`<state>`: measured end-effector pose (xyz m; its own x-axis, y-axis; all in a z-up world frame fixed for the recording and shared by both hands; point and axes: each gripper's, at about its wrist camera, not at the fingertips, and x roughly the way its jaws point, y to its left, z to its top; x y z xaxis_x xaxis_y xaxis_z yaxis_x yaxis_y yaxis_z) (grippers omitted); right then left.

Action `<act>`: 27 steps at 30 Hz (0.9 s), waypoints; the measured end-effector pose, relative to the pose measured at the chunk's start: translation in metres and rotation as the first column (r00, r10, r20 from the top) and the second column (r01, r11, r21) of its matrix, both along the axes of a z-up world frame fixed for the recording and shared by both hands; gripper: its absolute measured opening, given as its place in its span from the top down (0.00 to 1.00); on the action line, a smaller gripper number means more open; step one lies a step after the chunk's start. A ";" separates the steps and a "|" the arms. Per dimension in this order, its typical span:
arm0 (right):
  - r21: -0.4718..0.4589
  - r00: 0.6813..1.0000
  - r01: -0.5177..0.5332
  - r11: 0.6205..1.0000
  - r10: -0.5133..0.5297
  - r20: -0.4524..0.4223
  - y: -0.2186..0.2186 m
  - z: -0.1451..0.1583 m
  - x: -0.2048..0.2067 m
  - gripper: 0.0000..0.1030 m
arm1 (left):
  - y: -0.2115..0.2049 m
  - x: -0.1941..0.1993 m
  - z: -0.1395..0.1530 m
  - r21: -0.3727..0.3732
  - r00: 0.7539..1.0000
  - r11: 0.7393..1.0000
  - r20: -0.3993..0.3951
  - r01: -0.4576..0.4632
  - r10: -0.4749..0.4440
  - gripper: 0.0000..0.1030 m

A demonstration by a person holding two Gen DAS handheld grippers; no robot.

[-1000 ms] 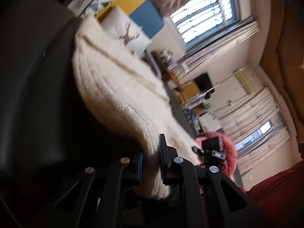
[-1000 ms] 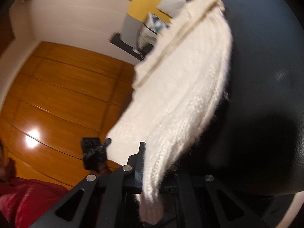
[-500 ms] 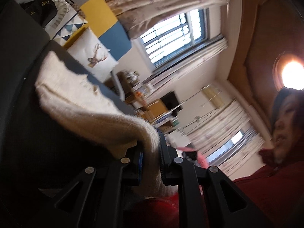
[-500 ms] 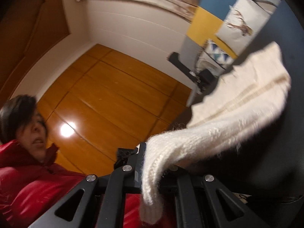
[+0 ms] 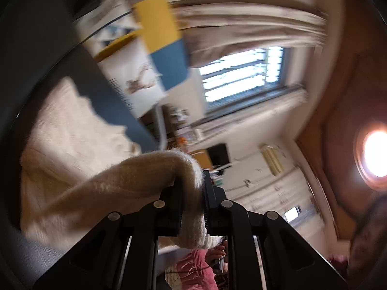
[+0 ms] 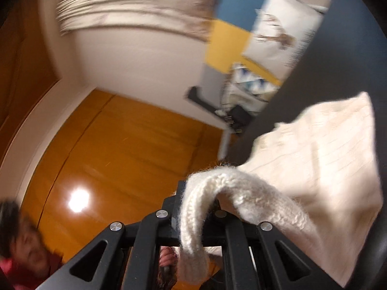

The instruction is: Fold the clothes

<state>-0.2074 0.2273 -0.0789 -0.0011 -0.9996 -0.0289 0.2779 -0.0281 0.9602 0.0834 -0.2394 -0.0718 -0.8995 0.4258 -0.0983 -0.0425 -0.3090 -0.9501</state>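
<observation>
- The left gripper (image 5: 192, 200) is clamped on a thick fold of the cream knit sweater (image 5: 72, 149); the rest of the garment trails left and away onto the dark surface (image 5: 29, 48).
- The right gripper (image 6: 197, 207) pinches another edge of it, the body spreading off to the right.
- The lifted edge seems to span the two hands, though blur makes this uncertain.
- Bare dark surface lies beyond the sweater's far edge, leaving room to carry the fold forward.
</observation>
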 end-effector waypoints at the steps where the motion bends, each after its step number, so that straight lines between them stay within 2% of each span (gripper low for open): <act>1: 0.026 0.999 0.011 1.000 -0.013 0.050 -0.005 -0.013 -0.012 0.93 | -0.006 -0.010 -0.010 0.013 0.999 1.000 0.041 -0.009 0.008 0.86; 3: 0.072 0.990 0.030 0.997 -0.039 0.133 -0.011 -0.036 -0.029 0.93 | -0.015 -0.027 -0.030 0.040 0.992 0.999 0.122 -0.028 0.023 0.86; 5: 0.107 0.978 0.040 0.993 -0.060 0.199 -0.018 -0.056 -0.043 0.93 | -0.020 -0.038 -0.037 0.071 0.990 0.997 0.140 -0.038 0.027 0.86; 9: 0.107 0.961 0.062 0.992 -0.088 0.263 -0.023 -0.065 -0.058 0.93 | -0.031 -0.059 -0.046 0.136 0.985 0.988 0.170 -0.066 0.042 0.86; 15: 0.148 0.928 0.104 0.983 -0.150 0.341 -0.027 -0.079 -0.080 0.91 | -0.049 -0.092 -0.058 0.160 0.964 0.982 0.260 -0.099 0.055 0.84; 18: 0.181 0.896 0.130 0.975 -0.194 0.400 -0.024 -0.097 -0.087 0.90 | -0.057 -0.103 -0.068 0.185 0.953 0.976 0.298 -0.117 0.058 0.72; 20: 0.161 0.884 0.149 0.976 -0.205 0.421 -0.025 -0.102 -0.091 0.89 | -0.061 -0.107 -0.074 0.221 0.949 0.966 0.309 -0.134 0.061 0.67; 24: 0.137 0.893 0.166 0.976 -0.208 0.399 -0.026 -0.098 -0.097 0.81 | -0.066 -0.105 -0.074 0.308 0.962 0.937 0.259 -0.168 0.087 0.51; 27: 0.094 0.886 0.178 0.979 -0.201 0.417 -0.027 -0.096 -0.099 0.76 | -0.074 -0.096 -0.072 0.355 0.963 0.907 0.222 -0.226 0.154 0.40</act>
